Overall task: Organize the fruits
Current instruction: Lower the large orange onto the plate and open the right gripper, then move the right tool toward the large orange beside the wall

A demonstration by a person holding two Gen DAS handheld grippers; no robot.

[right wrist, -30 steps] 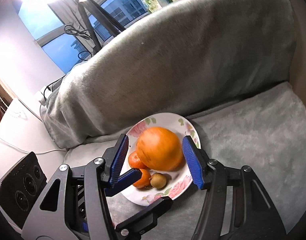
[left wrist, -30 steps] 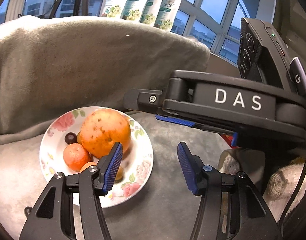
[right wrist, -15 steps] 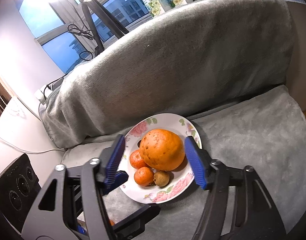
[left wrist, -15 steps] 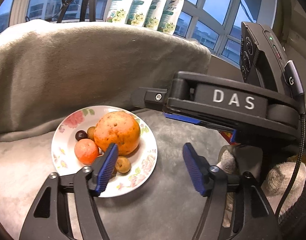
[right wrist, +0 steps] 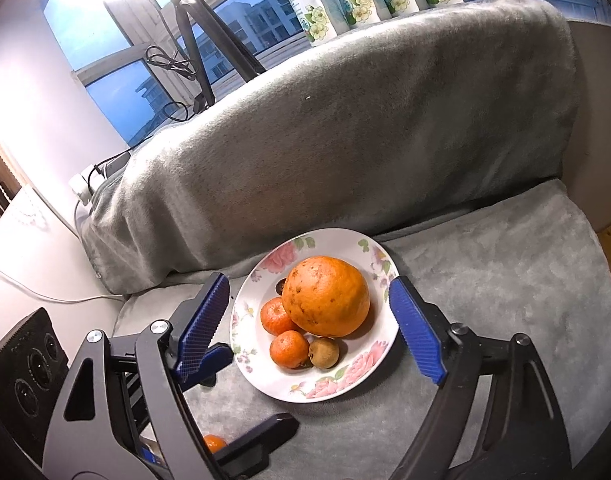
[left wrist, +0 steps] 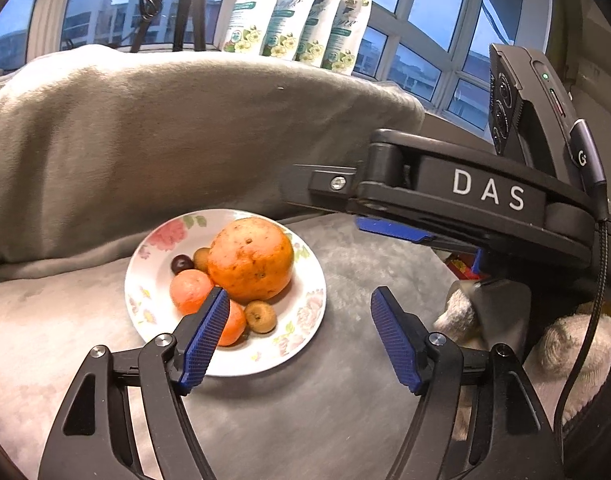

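A white floral plate (left wrist: 301, 332) (right wrist: 369, 252) sits on a grey blanket-covered seat. On it lie a large orange (left wrist: 251, 260) (right wrist: 325, 296), two small tangerines (left wrist: 190, 291) (right wrist: 289, 349), a small brown fruit (left wrist: 260, 317) (right wrist: 324, 353) and a dark round fruit (left wrist: 181, 264). My left gripper (left wrist: 297, 336) is open and empty, just right of and nearer than the plate. My right gripper (right wrist: 311, 328) is open and empty, above the plate with the fruit between its fingers in view. The right gripper's body (left wrist: 485, 196) shows at the right of the left wrist view.
A blanket-draped sofa back (right wrist: 345, 128) rises behind the plate. Floral pouches (left wrist: 305, 16) stand on the window sill. A tripod (right wrist: 201, 36) stands at the back left. Another tangerine (right wrist: 214, 442) lies low under the left gripper. The seat drops off at the right (right wrist: 609, 240).
Both grippers have drawn back and up from the plate, so the plate and fruit look smaller and farther. The fruit has not moved. Both stay open.
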